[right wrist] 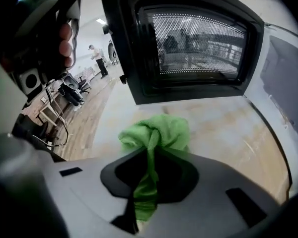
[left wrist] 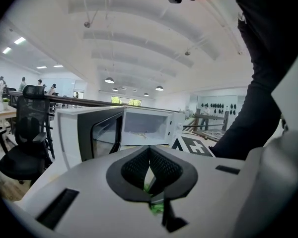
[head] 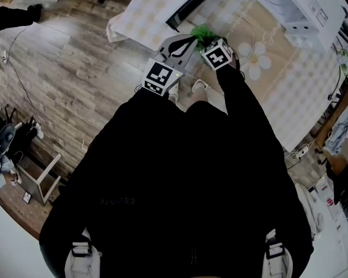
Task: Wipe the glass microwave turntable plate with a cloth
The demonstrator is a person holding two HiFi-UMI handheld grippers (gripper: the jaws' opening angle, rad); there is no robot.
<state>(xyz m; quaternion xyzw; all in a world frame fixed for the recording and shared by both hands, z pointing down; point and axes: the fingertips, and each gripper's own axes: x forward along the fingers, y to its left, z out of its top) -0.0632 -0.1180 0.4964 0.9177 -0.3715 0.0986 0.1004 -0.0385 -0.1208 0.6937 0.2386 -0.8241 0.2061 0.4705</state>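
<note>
Head view: left claw (head: 185,42) and right claw (head: 209,42) sit side by side in the upper middle over the table (head: 278,80). The green cloth (head: 204,35) is bunched at their tips, near the open microwave (head: 290,4). Left gripper view: that claw is narrow, pads almost touching round a thin pale edge I can't identify, with a bit of green below. Right gripper view: that claw is clamped on the cloth, which bulges out at lower centre, with the door (right wrist: 193,43) filling the top.
</note>
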